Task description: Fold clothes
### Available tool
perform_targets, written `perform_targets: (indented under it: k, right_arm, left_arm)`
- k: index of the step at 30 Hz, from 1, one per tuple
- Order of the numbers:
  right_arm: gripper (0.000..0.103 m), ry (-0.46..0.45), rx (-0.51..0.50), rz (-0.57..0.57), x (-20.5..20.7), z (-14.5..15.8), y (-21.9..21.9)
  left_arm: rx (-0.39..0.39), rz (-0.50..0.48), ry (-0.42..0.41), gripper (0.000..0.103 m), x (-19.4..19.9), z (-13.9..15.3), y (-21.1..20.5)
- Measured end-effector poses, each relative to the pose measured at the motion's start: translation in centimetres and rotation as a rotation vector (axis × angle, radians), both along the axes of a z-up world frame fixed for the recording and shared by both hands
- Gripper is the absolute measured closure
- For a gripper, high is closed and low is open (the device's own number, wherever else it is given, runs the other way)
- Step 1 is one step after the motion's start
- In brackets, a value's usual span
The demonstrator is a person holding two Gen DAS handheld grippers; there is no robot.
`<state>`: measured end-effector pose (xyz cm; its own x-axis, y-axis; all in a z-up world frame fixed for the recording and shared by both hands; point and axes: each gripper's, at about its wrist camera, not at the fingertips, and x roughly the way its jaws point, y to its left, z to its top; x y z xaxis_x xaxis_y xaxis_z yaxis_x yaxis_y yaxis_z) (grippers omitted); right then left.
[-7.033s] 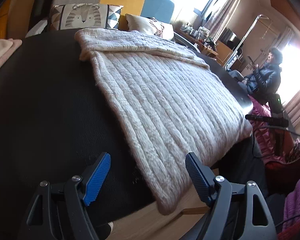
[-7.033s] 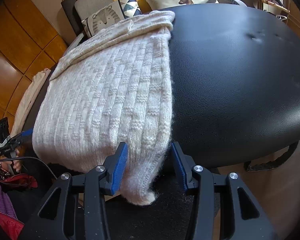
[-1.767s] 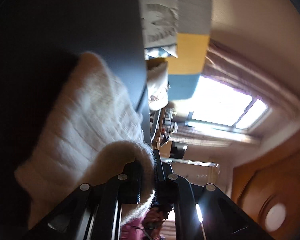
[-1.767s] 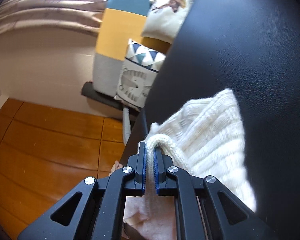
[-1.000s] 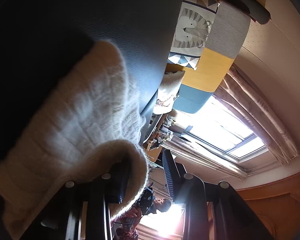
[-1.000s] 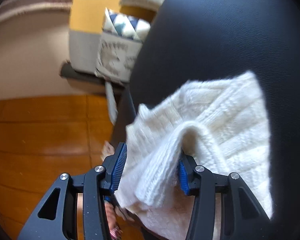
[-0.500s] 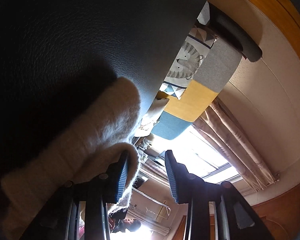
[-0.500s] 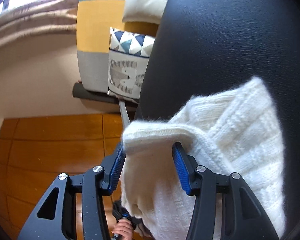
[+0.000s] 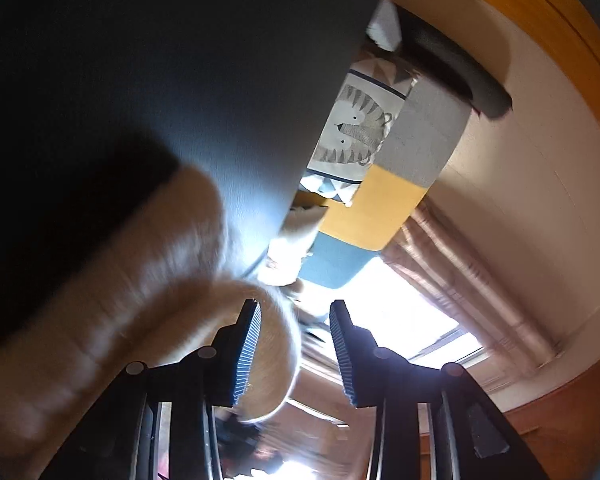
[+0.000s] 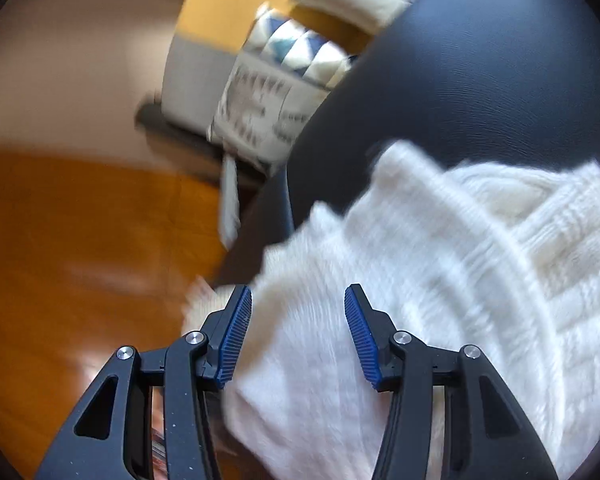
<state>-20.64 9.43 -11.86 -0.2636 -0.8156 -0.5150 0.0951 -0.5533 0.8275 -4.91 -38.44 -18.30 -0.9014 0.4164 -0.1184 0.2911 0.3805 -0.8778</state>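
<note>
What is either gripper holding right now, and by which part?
Nothing. The left gripper and right gripper are both open; the knit sweater lies loose on the black surface.

Your left gripper (image 9: 294,352) and right gripper (image 10: 298,340) look alike: black plastic frames with triangular cut-outs and round silver screws at the joints. Each finger carries a ridged blue pad (image 10: 236,340). Pale specks dot the right frame.

Sweater (image 10: 440,280) motion-blurred, cut off at frame bottom; cushion (image 10: 268,108) smeared.
</note>
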Motion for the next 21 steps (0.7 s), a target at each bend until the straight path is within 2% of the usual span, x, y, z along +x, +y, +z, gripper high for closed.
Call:
perform_targets:
  k: [3, 10, 15, 18, 21]
  right_arm:
    - [0.051, 0.102, 0.112, 0.053, 2.1, 1.0, -1.7]
    - [0.051, 0.312, 0.330, 0.098, 7.3, 2.6, -4.4]
    - [0.051, 0.461, 0.486, 0.128, 11.0, 3.8, -6.2]
    - [0.051, 0.470, 0.535, 0.010, 12.4, 4.0, -2.9]
    - [0.051, 0.408, 0.533, -0.076, 12.6, 3.5, 1.2]
  left_arm:
    - [-0.165, -0.059, -0.027, 0.068, 0.9, 1.1, -0.5]
    - [-0.530, -0.324, -0.031, 0.068, 2.8, 4.2, 1.0]
    - [-0.783, -0.474, -0.017, 0.068, 4.1, 6.3, 2.8]
    - [-0.893, -0.523, -0.036, 0.068, 4.1, 6.8, 3.5]
    - [-0.994, -0.546, -0.059, 0.068, 4.6, 7.0, 4.1]
